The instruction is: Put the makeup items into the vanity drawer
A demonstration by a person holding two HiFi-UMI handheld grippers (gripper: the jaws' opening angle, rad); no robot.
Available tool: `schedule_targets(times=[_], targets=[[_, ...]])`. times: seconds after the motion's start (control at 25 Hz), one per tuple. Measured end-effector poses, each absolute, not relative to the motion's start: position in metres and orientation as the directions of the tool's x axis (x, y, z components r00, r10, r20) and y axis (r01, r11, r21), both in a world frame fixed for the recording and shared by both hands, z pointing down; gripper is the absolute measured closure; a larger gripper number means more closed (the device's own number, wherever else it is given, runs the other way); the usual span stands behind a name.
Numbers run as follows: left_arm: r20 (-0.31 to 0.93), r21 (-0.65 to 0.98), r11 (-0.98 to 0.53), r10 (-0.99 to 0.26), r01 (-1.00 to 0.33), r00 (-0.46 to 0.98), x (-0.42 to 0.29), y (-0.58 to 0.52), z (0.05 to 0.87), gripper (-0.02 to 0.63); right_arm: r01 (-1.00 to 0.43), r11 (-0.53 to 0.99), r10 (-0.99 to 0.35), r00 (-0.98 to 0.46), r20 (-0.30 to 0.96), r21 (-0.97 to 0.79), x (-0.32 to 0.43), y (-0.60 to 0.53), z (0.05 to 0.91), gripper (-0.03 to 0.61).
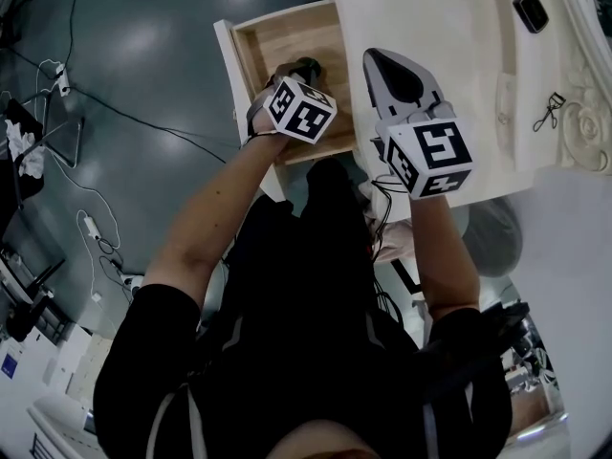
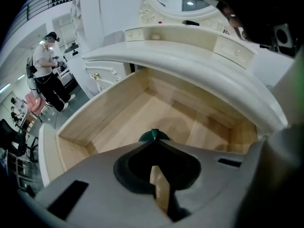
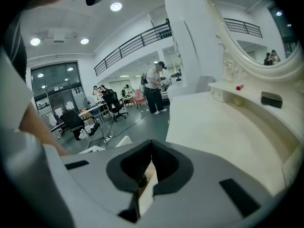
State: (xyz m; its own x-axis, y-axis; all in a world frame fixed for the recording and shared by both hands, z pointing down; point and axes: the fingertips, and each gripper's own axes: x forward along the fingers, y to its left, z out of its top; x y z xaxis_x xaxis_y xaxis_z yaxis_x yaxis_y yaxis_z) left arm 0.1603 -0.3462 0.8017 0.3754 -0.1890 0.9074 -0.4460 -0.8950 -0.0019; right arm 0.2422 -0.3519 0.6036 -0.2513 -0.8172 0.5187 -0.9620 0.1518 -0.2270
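The wooden vanity drawer (image 1: 251,60) stands pulled out below the white vanity top (image 1: 435,17). My left gripper (image 1: 308,66) reaches down into it. In the left gripper view the left gripper (image 2: 153,139) is shut, and a small dark green makeup item (image 2: 153,135) pokes out at its tips above the bare drawer floor (image 2: 142,110). My right gripper (image 1: 376,58) hovers over the vanity top's front edge, shut. In its own view the right gripper (image 3: 152,142) has nothing between its jaws. A black compact (image 1: 531,10) and an eyelash curler (image 1: 550,111) lie on the top.
The vanity top (image 3: 223,127) carries the black compact (image 3: 271,99) and a small red item (image 3: 239,87) below the mirror (image 3: 256,27). Cables (image 1: 91,228) trail over the dark floor at the left. A person (image 3: 154,87) stands far back among office chairs (image 3: 116,103).
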Motion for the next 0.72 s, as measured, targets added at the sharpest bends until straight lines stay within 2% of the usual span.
schedule_targets(times=[0.16, 0.32, 0.64, 0.72], targets=[[0.924, -0.074, -0.908, -0.219, -0.413, 0.314, 0.161, -0.348, 0.817, 0.611, -0.961, 0.153, -0.815, -0.255, 0.52, -0.231, 0.243, -0.349, 0.605, 0.574], [0.938, -0.075, -0.898, -0.212, -0.435, 0.275, 0.158, -0.349, 0.828, 0.61, -0.96, 0.151, -0.815, -0.256, 0.52, -0.235, 0.244, -0.346, 0.604, 0.574], [0.93, -0.044, -0.899, -0.196, -0.435, 0.31, 0.163, -0.345, 0.83, 0.607, -0.96, 0.148, -0.817, -0.254, 0.517, -0.238, 0.242, -0.347, 0.603, 0.573], [0.925, -0.023, -0.897, -0.187, -0.442, 0.331, 0.165, -0.344, 0.827, 0.574, -0.959, 0.155, -0.814, -0.26, 0.519, -0.238, 0.24, -0.348, 0.603, 0.573]])
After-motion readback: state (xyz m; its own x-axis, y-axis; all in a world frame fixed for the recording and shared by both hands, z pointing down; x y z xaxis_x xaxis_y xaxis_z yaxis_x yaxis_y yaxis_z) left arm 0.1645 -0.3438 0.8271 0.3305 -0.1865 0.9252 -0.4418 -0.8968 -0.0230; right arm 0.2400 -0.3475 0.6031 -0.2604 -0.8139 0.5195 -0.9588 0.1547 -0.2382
